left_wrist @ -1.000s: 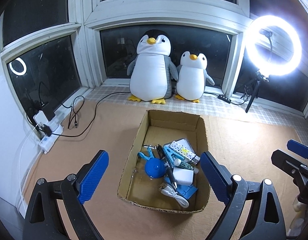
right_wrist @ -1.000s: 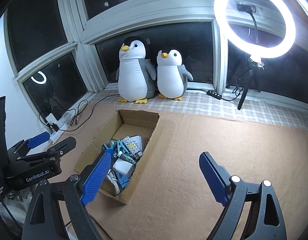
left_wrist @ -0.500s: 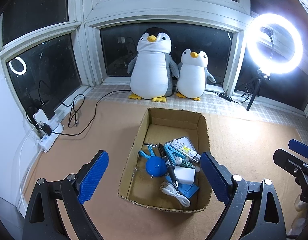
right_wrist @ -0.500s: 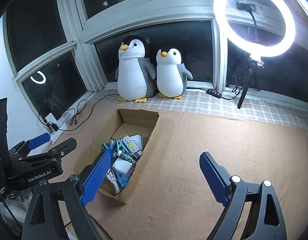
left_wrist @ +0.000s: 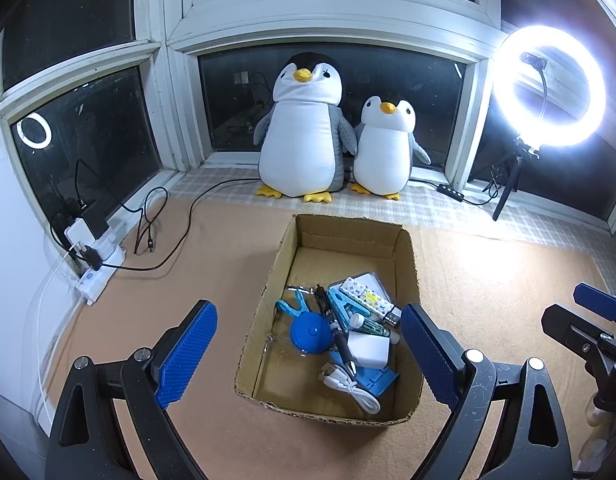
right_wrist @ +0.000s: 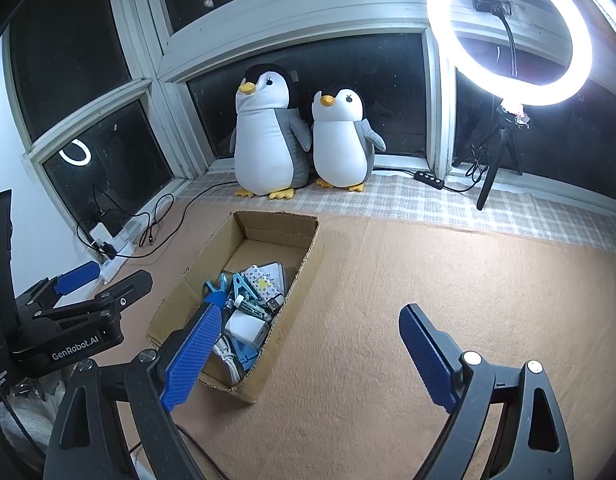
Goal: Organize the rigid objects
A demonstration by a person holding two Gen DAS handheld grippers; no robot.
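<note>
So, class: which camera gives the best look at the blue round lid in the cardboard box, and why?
The left wrist view: the blue round lid lies in plain sight inside the cardboard box. In the right wrist view, the right claw's left finger covers that spot, so the lid cannot be made out.

hidden: cardboard box [right_wrist: 211,264] near corner | behind: right gripper [right_wrist: 308,356] finger

Two plush penguins [left_wrist: 303,132], one cardboard box [left_wrist: 406,264], one ring light [left_wrist: 548,88], two grippers [right_wrist: 308,356].
</note>
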